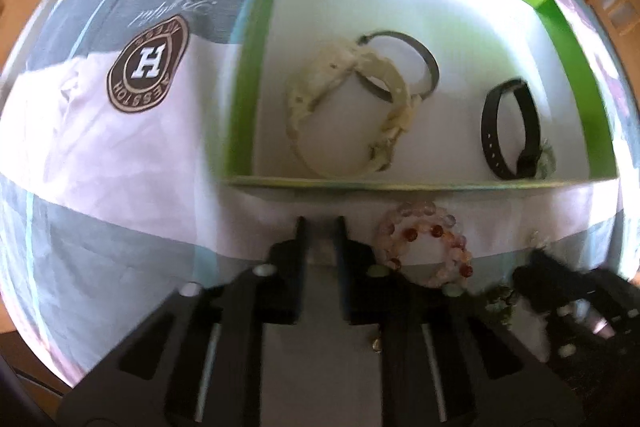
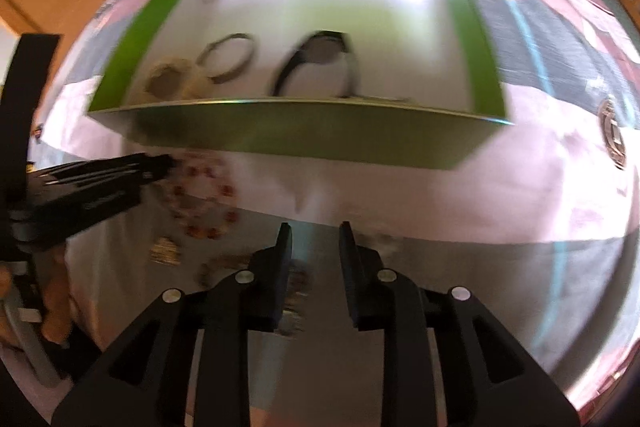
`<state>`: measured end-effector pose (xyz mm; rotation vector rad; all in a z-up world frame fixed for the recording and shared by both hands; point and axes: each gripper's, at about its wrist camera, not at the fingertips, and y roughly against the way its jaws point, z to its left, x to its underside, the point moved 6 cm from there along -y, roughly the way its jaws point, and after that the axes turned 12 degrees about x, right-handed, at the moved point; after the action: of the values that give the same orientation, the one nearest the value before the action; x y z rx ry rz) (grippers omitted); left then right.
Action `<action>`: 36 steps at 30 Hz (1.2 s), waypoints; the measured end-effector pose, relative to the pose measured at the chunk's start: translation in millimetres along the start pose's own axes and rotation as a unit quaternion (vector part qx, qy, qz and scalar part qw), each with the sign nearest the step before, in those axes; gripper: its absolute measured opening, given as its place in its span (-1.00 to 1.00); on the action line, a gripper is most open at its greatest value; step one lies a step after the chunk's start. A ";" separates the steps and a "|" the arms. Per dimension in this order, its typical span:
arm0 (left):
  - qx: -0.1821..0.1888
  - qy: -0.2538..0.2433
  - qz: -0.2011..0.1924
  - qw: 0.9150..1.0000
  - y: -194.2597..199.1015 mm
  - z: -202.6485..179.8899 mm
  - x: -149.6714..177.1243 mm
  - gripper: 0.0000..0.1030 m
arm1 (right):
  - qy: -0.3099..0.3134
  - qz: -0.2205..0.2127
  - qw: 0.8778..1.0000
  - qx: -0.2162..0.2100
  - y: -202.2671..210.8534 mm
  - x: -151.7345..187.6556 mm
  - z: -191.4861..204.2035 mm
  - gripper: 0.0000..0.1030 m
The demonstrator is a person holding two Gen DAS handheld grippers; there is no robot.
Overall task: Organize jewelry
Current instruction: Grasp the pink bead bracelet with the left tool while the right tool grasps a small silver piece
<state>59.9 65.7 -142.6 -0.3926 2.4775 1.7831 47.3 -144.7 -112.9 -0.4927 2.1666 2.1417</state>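
A green box [image 1: 256,67] with a white floor holds a cream bracelet [image 1: 348,107], a dark bangle [image 1: 404,67] and a black watch strap [image 1: 510,131]. The box [image 2: 280,139] shows blurred in the right wrist view too. A pink and red bead bracelet [image 1: 426,247] lies on the cloth just before the box, right of my left gripper [image 1: 320,227], which is open a little and empty. My right gripper [image 2: 315,233] is open and empty. The bead bracelet [image 2: 200,195] lies to its left, beside the left gripper's body [image 2: 100,183]. Small jewelry pieces [image 2: 164,251] lie near it.
A striped pink, white and grey cloth with a brown round logo [image 1: 148,65] covers the surface. The right gripper's body [image 1: 572,295] shows at the lower right of the left wrist view. A small greenish piece [image 1: 500,301] lies beside it. Brown floor rings the cloth.
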 end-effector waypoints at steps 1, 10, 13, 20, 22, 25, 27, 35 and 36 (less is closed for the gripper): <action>0.015 0.010 -0.003 1.000 4.5 2.7 -0.4 -0.79 | 0.004 -0.001 1.000 -0.009 -1.1 -0.6 6.6 -0.52; 0.030 -0.010 -0.007 0.999 14.5 -4.9 3.1 -0.49 | 0.032 -0.006 0.999 -0.043 -24.6 -11.0 57.1 -0.52; 0.034 -0.018 -0.014 0.999 12.5 -13.0 1.9 -0.23 | 0.046 -0.014 0.999 -0.021 -22.7 -9.5 61.5 -0.79; 0.037 -0.026 0.000 0.999 -16.2 -36.8 -5.7 -0.09 | 0.043 -0.001 0.999 -0.011 -13.7 -0.8 53.3 -0.85; 0.037 -0.030 0.001 0.999 -25.3 -45.2 -6.0 0.01 | 0.041 0.002 0.999 -0.016 -16.2 -3.3 52.9 -0.85; 0.022 -0.047 -0.005 0.999 -29.6 -52.9 -5.2 -0.28 | 0.045 0.004 0.999 -0.017 -16.2 -0.9 54.7 -0.85; 0.011 -0.055 -0.007 0.998 -31.9 -57.3 -4.5 -0.49 | 0.047 0.006 0.999 -0.016 -16.7 0.5 52.3 -0.85; 0.024 -0.046 -0.023 0.998 -13.8 -58.6 -6.3 -0.88 | 0.043 0.005 0.999 -0.010 -15.1 2.8 44.9 -0.85; 0.029 -0.044 -0.028 0.998 -9.4 -58.2 -8.5 -0.88 | 0.041 0.002 0.999 -0.007 -13.7 2.1 40.7 -0.85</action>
<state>75.9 9.6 -130.5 -0.3661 2.4269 1.6662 41.5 -104.9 -128.0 -0.5879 2.1986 2.1772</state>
